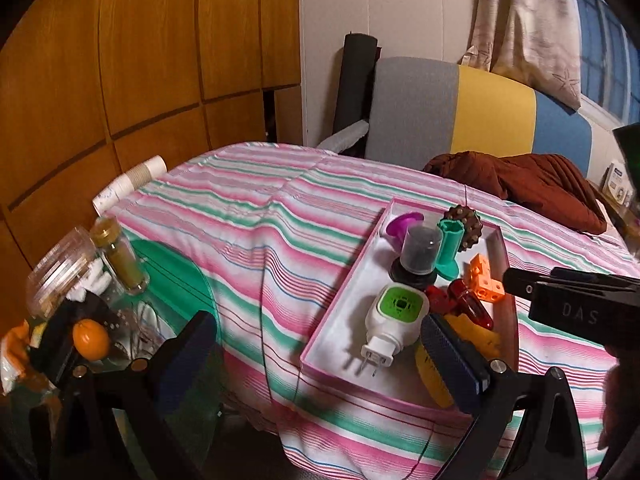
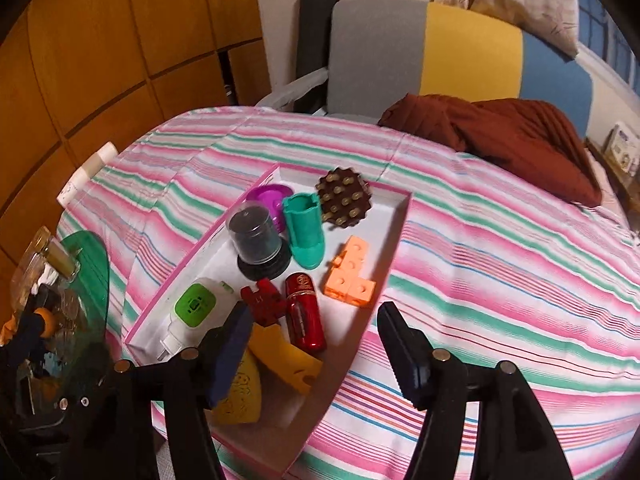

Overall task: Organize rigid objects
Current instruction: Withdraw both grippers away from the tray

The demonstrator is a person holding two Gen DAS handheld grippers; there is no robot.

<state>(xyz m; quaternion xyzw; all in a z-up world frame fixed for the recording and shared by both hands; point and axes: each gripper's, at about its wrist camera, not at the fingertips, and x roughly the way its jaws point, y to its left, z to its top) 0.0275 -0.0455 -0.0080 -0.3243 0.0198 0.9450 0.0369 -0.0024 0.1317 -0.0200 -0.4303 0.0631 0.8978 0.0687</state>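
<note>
Both grippers hang above a bed under a striped cover (image 2: pixel 500 248), and both are spread wide with nothing between the fingers. Ahead of the right gripper (image 2: pixel 312 356) lies a shallow pink-rimmed tray (image 2: pixel 400 224) that holds all the loose things. Nearest its left finger are a yellow piece (image 2: pixel 288 356) and a white plug-in device with a green face (image 2: pixel 196 304) — the finger's pad overlaps both in the right wrist view, though whether it touches them cannot be told. Just beyond the gap between the fingers lie a red cylinder (image 2: pixel 305 316) and a dark red block (image 2: pixel 264 302), side by side; further ahead and slightly right sits an orange block piece (image 2: pixel 351 276). Farther still stand a teal boot-shaped holder (image 2: pixel 305 232), a clear dome on a black base (image 2: pixel 256 236), a purple dish (image 2: pixel 272 196) and a brown studded disc (image 2: pixel 343 196) at the tray's far end. From the left gripper (image 1: pixel 320 356), the tray (image 1: pixel 340 292) lies ahead and to the right, its near corner between the fingers — the right gripper (image 1: pixel 568 296) reaches in over the tray's right edge. Off to the left gripper's left is a small glass table (image 1: pixel 176 280) crowded with jars.
</note>
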